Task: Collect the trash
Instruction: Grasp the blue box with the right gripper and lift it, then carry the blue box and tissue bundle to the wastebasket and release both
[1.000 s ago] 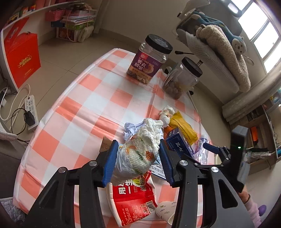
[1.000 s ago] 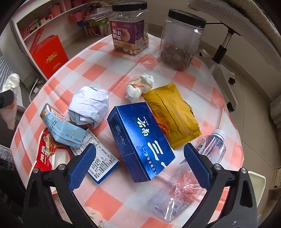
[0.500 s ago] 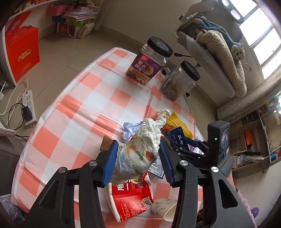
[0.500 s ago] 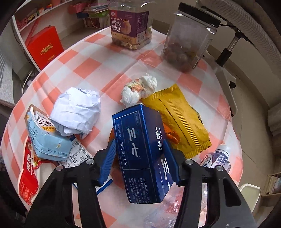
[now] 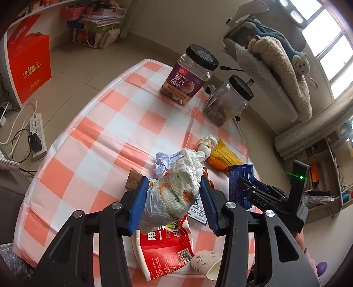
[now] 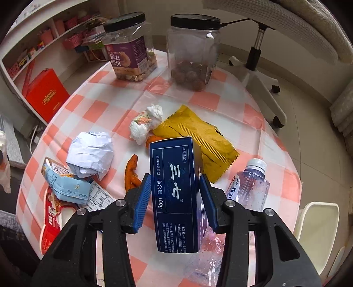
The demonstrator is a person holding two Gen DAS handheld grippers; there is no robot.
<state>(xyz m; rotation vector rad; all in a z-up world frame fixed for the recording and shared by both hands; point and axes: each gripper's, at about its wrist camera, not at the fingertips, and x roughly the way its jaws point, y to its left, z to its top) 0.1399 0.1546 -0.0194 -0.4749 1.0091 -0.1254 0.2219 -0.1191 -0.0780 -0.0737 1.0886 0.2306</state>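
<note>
We hold soft, light tissue wad [image 5: 176, 187] in left gripper [image 5: 174, 201], jaws squeezing midsection. Right gripper [image 6: 175, 198] jaws clamp stiff blue box [image 6: 176, 194] on long sides, frame centre; likely light.

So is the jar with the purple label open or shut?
Shut: the purple-labelled clear plastic jar has its black lid on.

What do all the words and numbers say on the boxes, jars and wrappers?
"三七" and "净含量:180g": tall dark blue cardboard box clamped in the right gripper.
"ZI YI YAO GUO" and "紫衣腰果": purple label of the clear plastic nut jar with black lid.
"DAS": black finger of the right gripper, seen in the left view.
"百岁": clear plastic water bottle, partly cut off.
Red snack wrapper, white printed leaflet, red gift box: too small or hidden to read.
</note>
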